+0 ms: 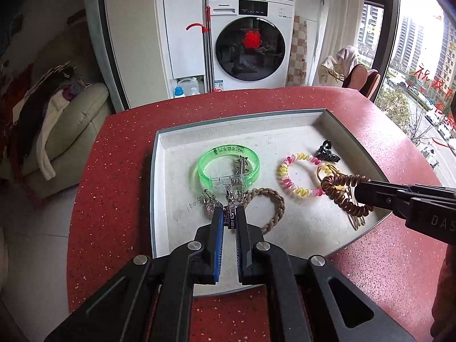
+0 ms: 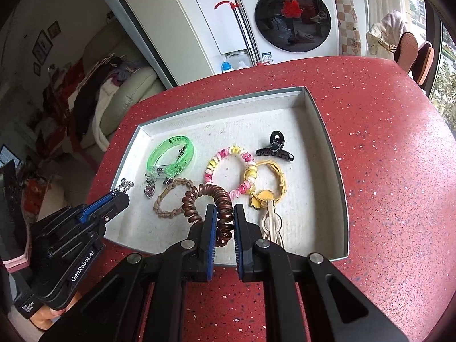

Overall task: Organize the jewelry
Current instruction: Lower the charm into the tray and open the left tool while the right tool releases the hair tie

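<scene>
Sofa (image 1: 82, 122) at left, washing machine (image 1: 250, 48) behind, window (image 1: 421, 65) at right surround a red speckled counter (image 1: 114, 171) bearing a grey tray (image 1: 176, 136) of jewelry. Left view shows the left hand-held gripper (image 1: 230, 216) clamped on a small purple charm (image 1: 230, 218). Right view shows the right hand-held gripper (image 2: 223, 213) pinching the brown coil tie (image 2: 219, 199) over the tray, and keys (image 2: 272, 222) beside it.

Left gripper (image 1: 230, 216): black body, blue-lined jaws closed on a small silver-and-purple charm (image 1: 230, 213), angled steeply downward. Right gripper (image 2: 225, 213): same build, jaws closed on a brown coil band (image 2: 221, 202), likewise pitched downward. Fingers (image 2: 47, 317) of the person's left hand show beneath the left gripper's handle.
</scene>
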The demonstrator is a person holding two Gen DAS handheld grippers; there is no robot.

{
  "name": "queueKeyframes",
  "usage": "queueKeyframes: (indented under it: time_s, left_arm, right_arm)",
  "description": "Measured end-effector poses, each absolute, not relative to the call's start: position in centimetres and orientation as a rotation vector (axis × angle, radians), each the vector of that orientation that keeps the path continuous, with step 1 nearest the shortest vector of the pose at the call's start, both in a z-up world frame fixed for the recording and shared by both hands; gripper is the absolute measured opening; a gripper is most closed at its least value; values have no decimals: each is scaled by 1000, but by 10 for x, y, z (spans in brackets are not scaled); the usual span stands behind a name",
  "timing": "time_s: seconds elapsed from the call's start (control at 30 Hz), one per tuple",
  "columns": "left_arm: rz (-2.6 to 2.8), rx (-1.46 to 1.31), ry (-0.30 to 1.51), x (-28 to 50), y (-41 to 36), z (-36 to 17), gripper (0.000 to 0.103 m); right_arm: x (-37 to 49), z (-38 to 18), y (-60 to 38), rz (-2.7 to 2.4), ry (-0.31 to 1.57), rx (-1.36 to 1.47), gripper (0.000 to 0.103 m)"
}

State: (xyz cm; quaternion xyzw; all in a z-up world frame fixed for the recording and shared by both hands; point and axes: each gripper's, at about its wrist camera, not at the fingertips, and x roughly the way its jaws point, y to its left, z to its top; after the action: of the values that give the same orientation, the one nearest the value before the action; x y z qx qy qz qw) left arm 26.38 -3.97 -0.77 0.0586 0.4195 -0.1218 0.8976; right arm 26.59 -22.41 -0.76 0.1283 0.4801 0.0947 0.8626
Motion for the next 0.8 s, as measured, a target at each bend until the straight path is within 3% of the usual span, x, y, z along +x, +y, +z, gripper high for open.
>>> queueKeyframes:
  time_s: [0.8]
  left_arm:
    - [-201, 188, 919, 276, -50, -50, 26]
  right_arm:
    - [285, -35, -217, 87, 1009, 139, 13]
